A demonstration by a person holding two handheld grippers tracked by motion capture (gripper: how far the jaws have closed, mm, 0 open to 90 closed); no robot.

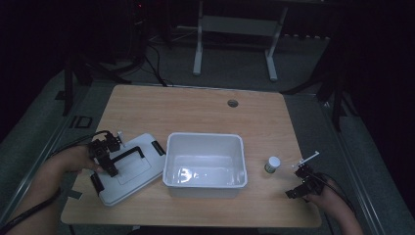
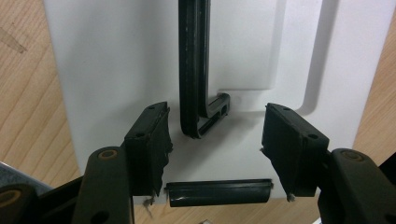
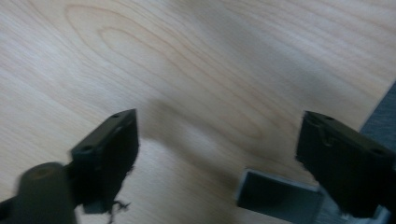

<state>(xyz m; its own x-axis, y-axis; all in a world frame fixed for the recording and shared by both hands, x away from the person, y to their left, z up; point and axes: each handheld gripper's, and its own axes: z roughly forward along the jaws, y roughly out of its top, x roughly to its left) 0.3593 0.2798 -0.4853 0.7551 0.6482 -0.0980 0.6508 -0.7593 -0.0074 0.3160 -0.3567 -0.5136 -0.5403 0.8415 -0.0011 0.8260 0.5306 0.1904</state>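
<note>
lid (image 2: 116, 60) cropped top, grey tape (image 3: 278, 196) blurred, cut off

White lid (image 1: 128, 169), black handle (image 2: 192, 70)

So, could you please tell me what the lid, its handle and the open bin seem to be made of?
The white lid looks like moulded plastic: a smooth, slightly glossy sheet with a pressed-in recess. Its black handle also looks like plastic, semi-gloss with moulded ribs, possibly rubber-coated. The open bin appears to be white or translucent plastic, with glints on its floor. The table shows light wood grain, likely laminate.
</note>
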